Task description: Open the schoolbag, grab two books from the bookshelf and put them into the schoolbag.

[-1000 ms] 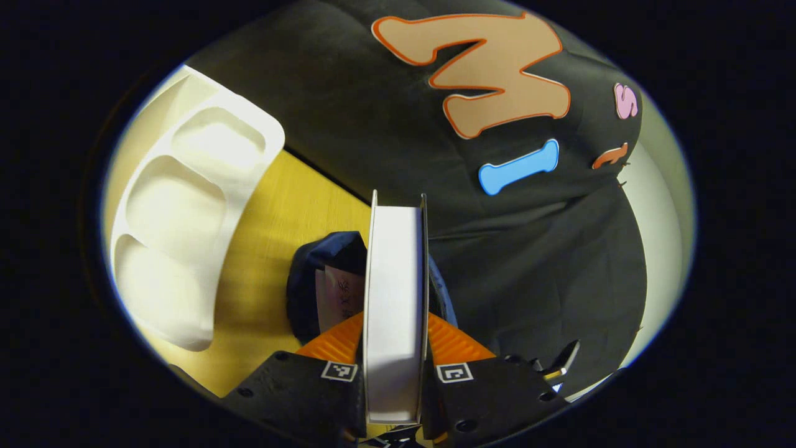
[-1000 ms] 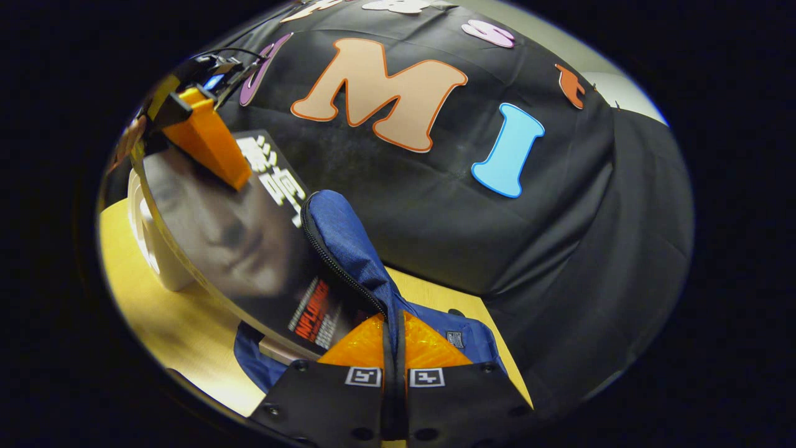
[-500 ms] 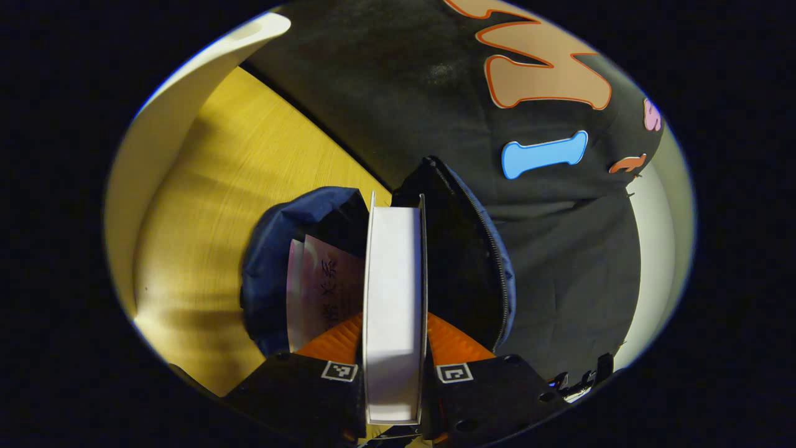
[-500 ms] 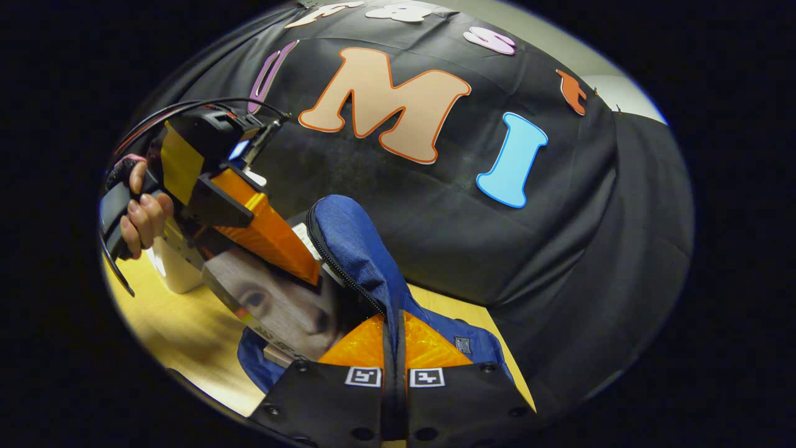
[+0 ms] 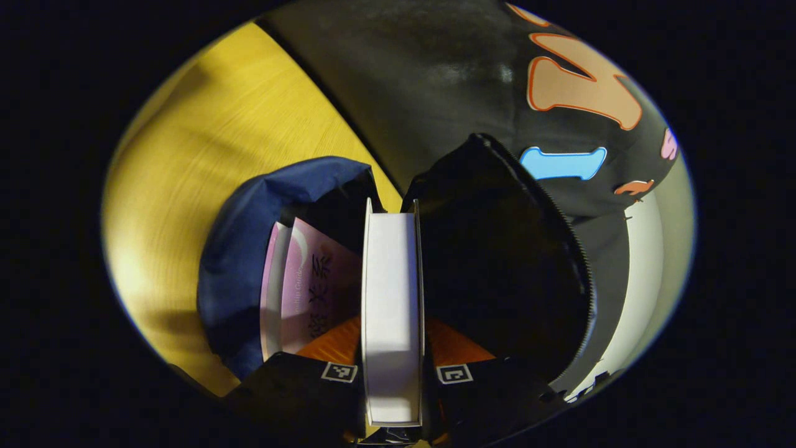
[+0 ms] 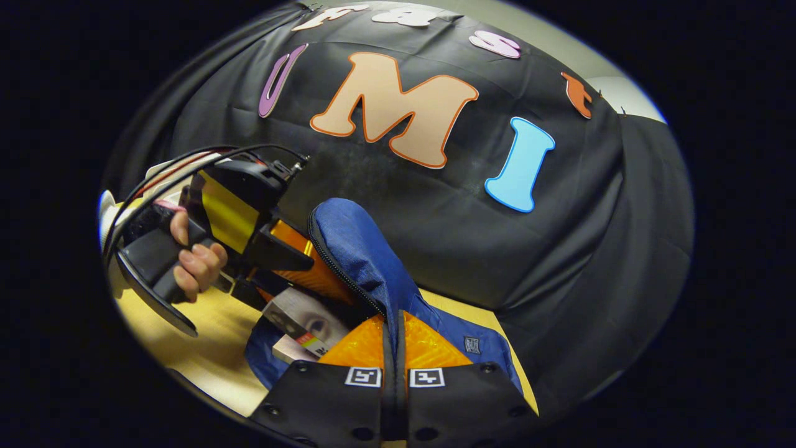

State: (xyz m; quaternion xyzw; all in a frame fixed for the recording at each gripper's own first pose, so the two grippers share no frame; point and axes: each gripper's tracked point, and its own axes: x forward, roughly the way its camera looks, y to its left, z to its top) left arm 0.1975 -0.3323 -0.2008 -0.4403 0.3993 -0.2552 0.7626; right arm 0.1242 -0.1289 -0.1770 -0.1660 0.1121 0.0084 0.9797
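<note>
While the left gripper (image 5: 393, 348) is clenched on a thick book (image 5: 392, 298), one finger against each cover and the white page edge facing back toward the camera, the book stands on edge straight ahead between the fingers and is already partly down inside the open schoolbag (image 5: 249, 249). It looks stiff and fairly heavy, so a grip across the covers near the upper edge seems right; the covers may be smooth, and a loose squeeze could let it slide. Just to the left of the fingers a second, pink-covered book (image 5: 314, 292) stands inside the bag. Beyond that lies the bag's blue near wall, and to the right its dark lining and zip edge.

The right gripper (image 6: 393, 348) is clamped on a fold of the schoolbag's blue flap (image 6: 360, 261), both fingers pinching the cloth and holding it up. The cloth is soft and floppy, so it needs this hold near the zip to keep the mouth wide. Left of these fingers, a hand (image 6: 193, 261) holds the left gripper over the bag, on the yellow table (image 6: 199, 348).
</note>
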